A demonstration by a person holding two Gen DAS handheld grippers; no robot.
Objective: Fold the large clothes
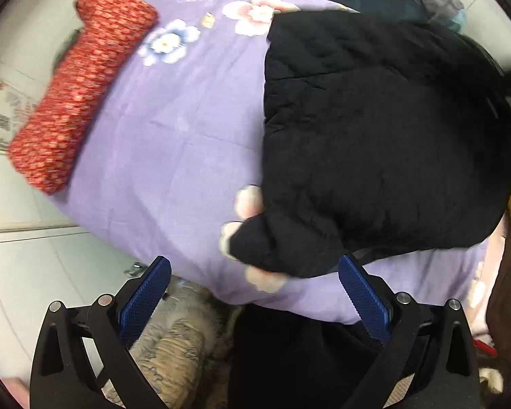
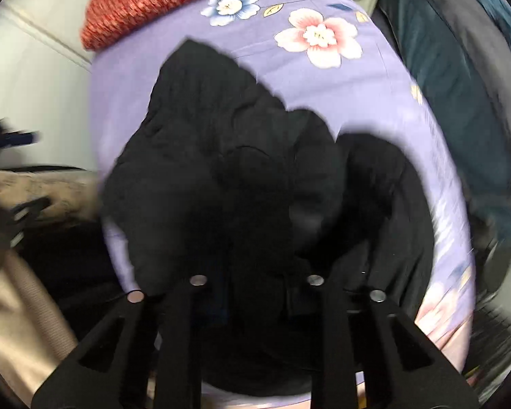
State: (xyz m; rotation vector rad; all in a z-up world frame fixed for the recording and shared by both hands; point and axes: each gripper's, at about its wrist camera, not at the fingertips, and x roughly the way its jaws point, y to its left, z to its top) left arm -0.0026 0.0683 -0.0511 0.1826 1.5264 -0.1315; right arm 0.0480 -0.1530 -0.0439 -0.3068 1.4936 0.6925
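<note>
Black coat (image 1: 385, 136) lies bunched on the purple bed (image 1: 173, 143), only partly folded, with the left gripper (image 1: 252, 293) jaws open and empty, while the right gripper (image 2: 255, 293) jaws are hidden in cloth, so I cannot tell.

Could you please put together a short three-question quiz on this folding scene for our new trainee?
1. True or false: the left gripper is clamped on the black garment.
2. Multiple choice: where does the red knitted item lie? A) on top of the black garment; B) on the purple floral sheet, apart from the garment; C) on the floor.
3. Short answer: in the right wrist view, can you tell whether the right gripper is open or shut?

Key:
1. False; its blue pads stand wide apart, holding nothing.
2. B.
3. No; its fingertips are lost against the black fabric in that blurred view.
</note>
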